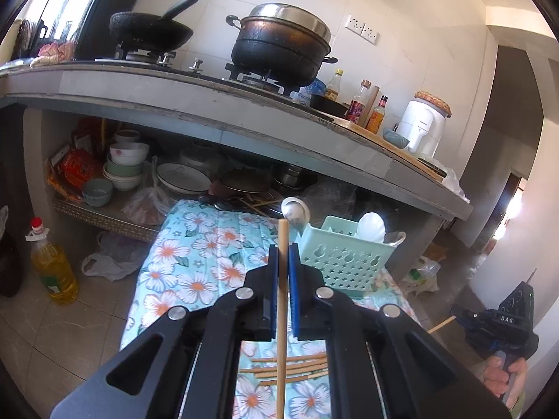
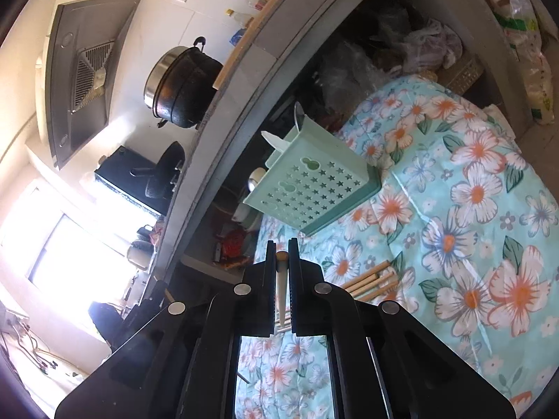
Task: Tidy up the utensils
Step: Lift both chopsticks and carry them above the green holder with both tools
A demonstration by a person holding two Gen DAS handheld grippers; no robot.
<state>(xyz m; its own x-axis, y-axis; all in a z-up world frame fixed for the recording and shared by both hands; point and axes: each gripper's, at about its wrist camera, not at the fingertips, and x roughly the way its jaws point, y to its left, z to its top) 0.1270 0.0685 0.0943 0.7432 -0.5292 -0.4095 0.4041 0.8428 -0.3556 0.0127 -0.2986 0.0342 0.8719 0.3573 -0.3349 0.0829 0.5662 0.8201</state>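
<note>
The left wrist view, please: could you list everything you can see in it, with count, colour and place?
Chopstick: one, tan, upright between the left claw's pads.
Loose chopsticks: a small pile, tan, on the cloth below the claw.
Utensil basket: one, mint green, on the cloth, holding white spoons.
Floral cloth: one, light blue with white and orange flowers.
Lidded pot: one, black, on the stove.
Wok: one, black, on the stove.
Oil bottle: one, yellow, on the floor.
Bowls: a stack, white and green, under the counter.
White appliance: one, on the counter.
Left claw: black, shut on the chopstick.
Right claw: black, far right, hand-held.
</note>
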